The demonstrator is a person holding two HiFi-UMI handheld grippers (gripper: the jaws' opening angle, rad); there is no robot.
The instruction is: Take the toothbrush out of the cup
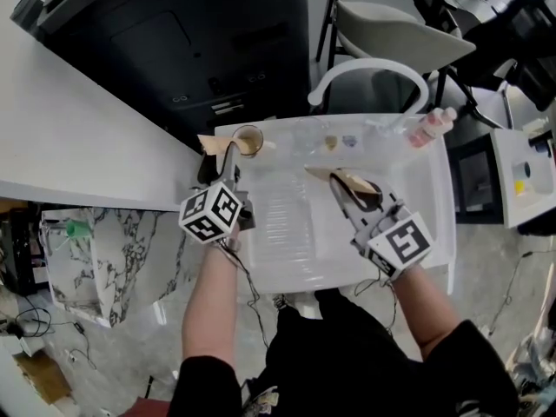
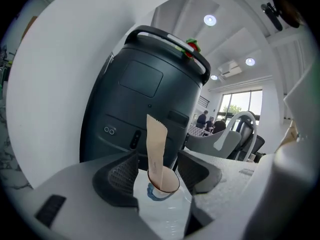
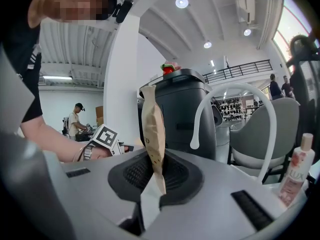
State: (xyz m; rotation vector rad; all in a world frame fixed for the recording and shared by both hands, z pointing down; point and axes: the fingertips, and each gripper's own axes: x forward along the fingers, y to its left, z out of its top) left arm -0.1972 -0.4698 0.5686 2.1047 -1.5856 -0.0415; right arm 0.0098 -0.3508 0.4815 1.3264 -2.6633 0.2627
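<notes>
Jaws of the left gripper stood apart on either side of the cup, with no squeeze visible. The paper-wrapped toothbrush stood upright in it, near the tray's far left corner. The right gripper was clamped on a brown paper packet. Likely risks: the cup looked light, so an off-centre close could tip it. With the right side full, nothing was free to pull the toothbrush.
</notes>
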